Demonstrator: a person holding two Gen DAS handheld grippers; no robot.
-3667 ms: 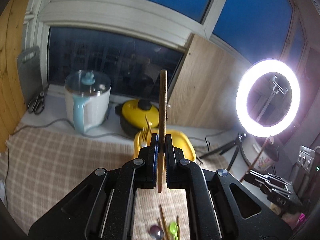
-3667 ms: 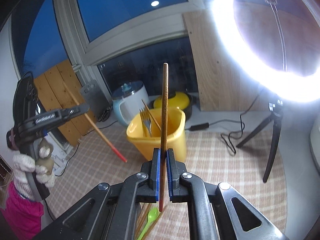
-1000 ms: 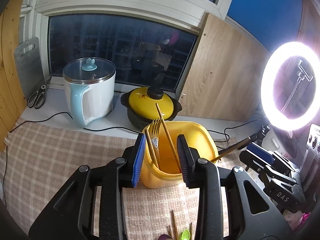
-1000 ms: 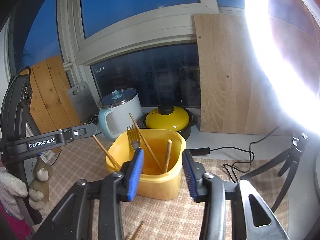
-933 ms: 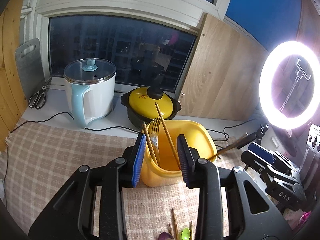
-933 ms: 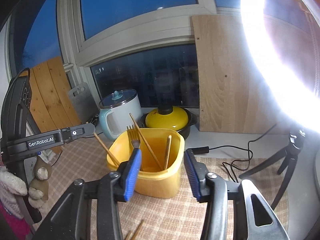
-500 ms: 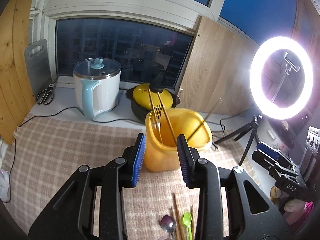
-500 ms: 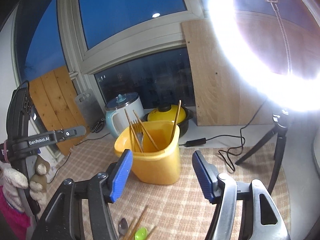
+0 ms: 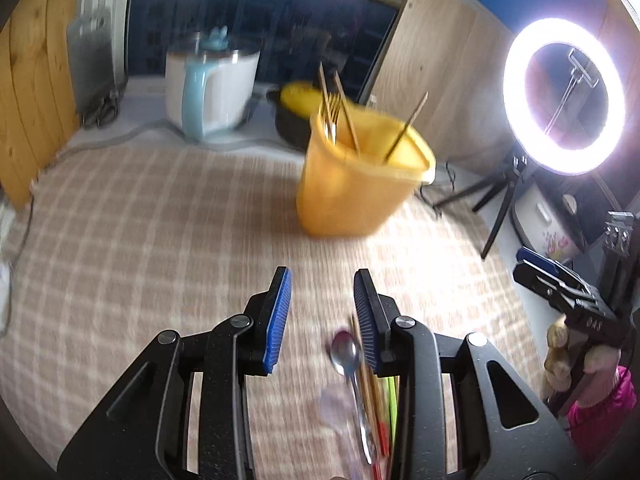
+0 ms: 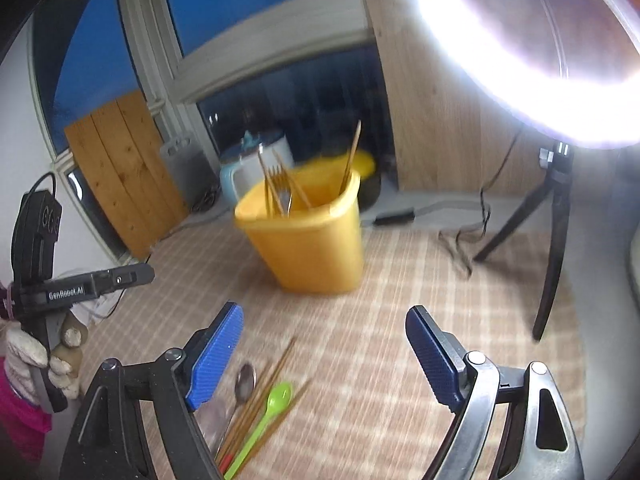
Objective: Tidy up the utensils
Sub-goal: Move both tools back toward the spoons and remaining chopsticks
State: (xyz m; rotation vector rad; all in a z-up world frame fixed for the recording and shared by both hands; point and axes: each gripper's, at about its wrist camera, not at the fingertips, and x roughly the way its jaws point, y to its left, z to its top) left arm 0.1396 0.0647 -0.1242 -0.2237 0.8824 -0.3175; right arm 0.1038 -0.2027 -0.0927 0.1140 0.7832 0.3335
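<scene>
A yellow bin (image 9: 356,184) (image 10: 308,236) stands on the checked mat and holds a fork (image 9: 332,114) and several chopsticks (image 10: 352,156). Loose utensils lie on the mat near me: a metal spoon (image 9: 347,354) (image 10: 245,378), a green spoon (image 10: 272,404) and several chopsticks (image 10: 266,384). My left gripper (image 9: 322,316) is open and empty, low over the mat just left of the metal spoon. My right gripper (image 10: 324,356) is wide open and empty, above the loose utensils. The left gripper also shows at the left of the right wrist view (image 10: 80,284).
A white and blue kettle (image 9: 208,92) and a yellow-lidded pot (image 9: 298,104) stand on the sill behind the bin. A ring light (image 9: 564,96) on a tripod (image 10: 552,248) stands at the right. Cables (image 10: 456,240) lie by the tripod.
Both grippers let their chopsticks go into the bin, then pulled back and tilted down toward the loose utensils. The right gripper's jaws have opened wider.
</scene>
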